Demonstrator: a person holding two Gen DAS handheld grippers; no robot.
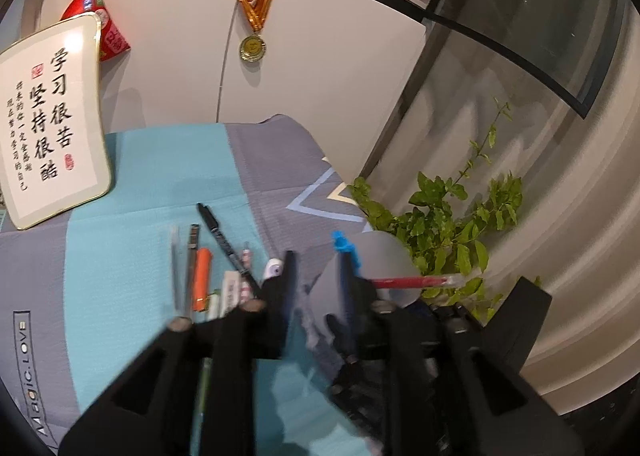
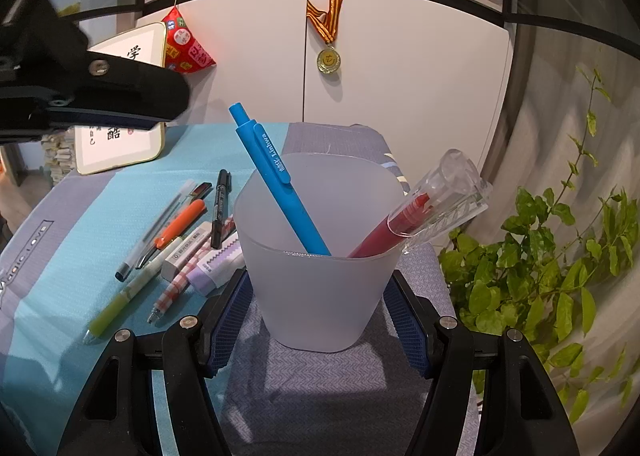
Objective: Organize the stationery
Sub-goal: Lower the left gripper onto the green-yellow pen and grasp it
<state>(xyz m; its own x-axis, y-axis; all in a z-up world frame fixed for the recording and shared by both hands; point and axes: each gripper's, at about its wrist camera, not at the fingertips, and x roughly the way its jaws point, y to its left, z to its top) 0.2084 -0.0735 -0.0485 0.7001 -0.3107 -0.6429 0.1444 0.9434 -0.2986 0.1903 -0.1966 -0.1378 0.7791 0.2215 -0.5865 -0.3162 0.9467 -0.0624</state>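
Right tool (image 2: 320, 320): pads clamped on frosted cup (image 2: 320, 288), frame centre, containing blue pen (image 2: 276, 180) and red pen (image 2: 400, 224). Left tool (image 1: 316, 276): parted, nothing gripped. Loose pens and erasers (image 2: 180, 244) on surface (image 2: 60, 256), left of cup.

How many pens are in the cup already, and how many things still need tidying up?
Two are in the cup: a blue pen and a red pen. The right gripper has its fingers on either side of the cup; whether they press it is unclear. The left gripper looks empty. Still lying on the cloth: the orange pen, black marker, green pen, erasers and other pens.
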